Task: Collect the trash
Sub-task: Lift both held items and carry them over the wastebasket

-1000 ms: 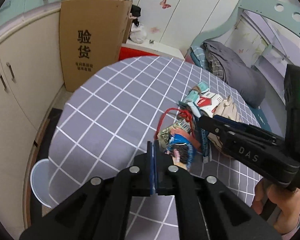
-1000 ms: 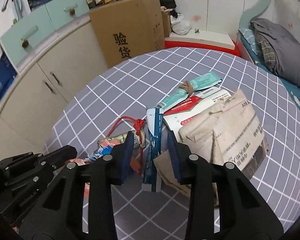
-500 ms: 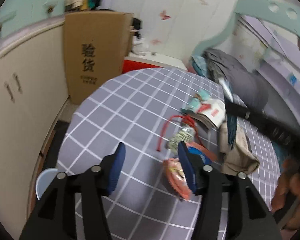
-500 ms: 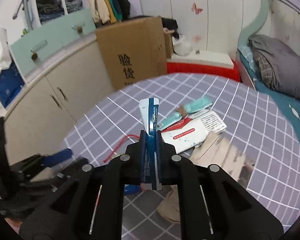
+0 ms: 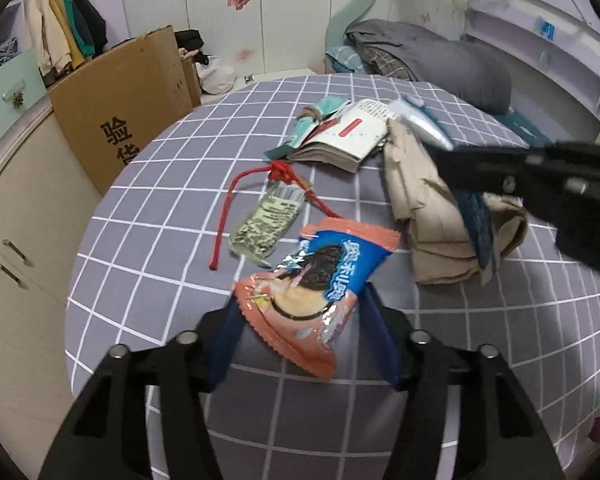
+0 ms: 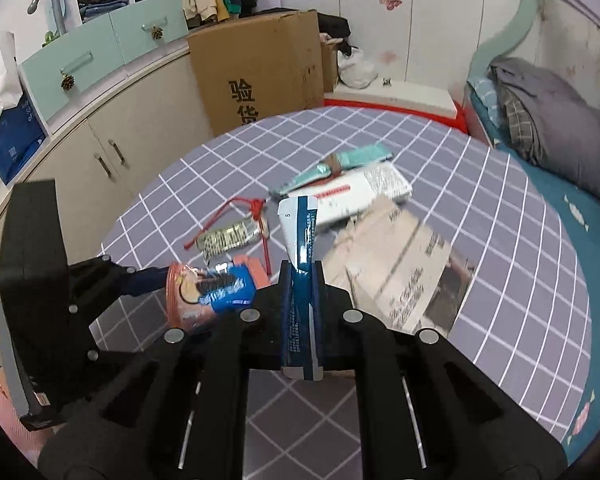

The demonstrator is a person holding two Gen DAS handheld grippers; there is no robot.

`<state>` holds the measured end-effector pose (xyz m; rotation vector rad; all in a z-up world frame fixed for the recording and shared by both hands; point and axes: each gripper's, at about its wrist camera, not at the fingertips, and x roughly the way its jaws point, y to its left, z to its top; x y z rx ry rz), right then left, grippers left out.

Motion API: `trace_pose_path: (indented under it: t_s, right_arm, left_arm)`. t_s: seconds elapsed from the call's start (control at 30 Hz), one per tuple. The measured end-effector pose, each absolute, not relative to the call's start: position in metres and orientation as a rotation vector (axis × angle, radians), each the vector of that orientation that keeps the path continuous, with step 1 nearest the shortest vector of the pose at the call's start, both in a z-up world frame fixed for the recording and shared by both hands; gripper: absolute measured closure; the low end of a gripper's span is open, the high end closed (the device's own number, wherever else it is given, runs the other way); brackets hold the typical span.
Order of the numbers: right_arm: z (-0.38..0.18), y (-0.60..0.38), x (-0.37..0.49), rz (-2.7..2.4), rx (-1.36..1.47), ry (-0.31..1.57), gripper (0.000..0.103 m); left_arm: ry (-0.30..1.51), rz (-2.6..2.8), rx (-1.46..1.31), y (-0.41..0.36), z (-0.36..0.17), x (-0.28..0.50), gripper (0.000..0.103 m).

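An orange and blue snack wrapper (image 5: 316,280) lies on the grey checked tablecloth (image 5: 160,184). My left gripper (image 5: 302,332) straddles its near end, and its jaws are closing around the wrapper without visibly pinching it. The same wrapper (image 6: 212,292) shows beside the left gripper (image 6: 148,280) in the right wrist view. My right gripper (image 6: 300,276) is shut on a long blue and white sachet (image 6: 298,224), held upright off the table. From the left wrist view, the right gripper (image 5: 448,168) reaches in from the right with the sachet (image 5: 420,124).
More litter lies on the table: a silvery packet (image 5: 266,220) tied to a red cord (image 5: 224,220), a white leaflet (image 5: 352,136), a teal wrapper (image 5: 320,114) and crumpled brown paper (image 5: 420,208). A cardboard box (image 5: 128,112), cupboards (image 6: 112,148) and a bed (image 5: 440,60) surround the table.
The left gripper went from shut to open and shifted over the orange wrapper. The right gripper closed on the blue sachet and lifted it off the table.
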<state>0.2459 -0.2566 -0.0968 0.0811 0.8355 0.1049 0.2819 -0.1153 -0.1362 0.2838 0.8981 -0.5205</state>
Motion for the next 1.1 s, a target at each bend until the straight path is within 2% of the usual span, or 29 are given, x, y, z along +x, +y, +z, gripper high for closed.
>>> trace_pose_path:
  t_s: [0.03, 0.13, 0.47, 0.8, 1.1]
  right_arm:
    - [-0.098, -0.257, 0.244, 0.108, 0.088, 0.837, 0.093]
    - [-0.095, -0.253, 0.239, 0.114, 0.085, 0.834, 0.093]
    - [-0.074, -0.203, 0.234, 0.19, 0.052, 0.805, 0.093]
    - [-0.074, -0.089, 0.256, 0.361, -0.018, 0.832, 0.093]
    - [-0.109, 0.05, 0.278, 0.555, -0.11, 0.91, 0.093]
  left_arm:
    - [0.899, -0.529, 0.279, -0.116, -0.135, 0.28, 0.059]
    - [0.879, -0.546, 0.266, -0.113, -0.13, 0.272, 0.063]
    - [0.791, -0.506, 0.129, -0.06, -0.102, 0.258, 0.065]
    - [0.767, -0.245, -0.084, 0.076, -0.092, 0.267, 0.065]
    - [0.85, 0.034, -0.194, 0.21, -0.132, 0.272, 0.065]
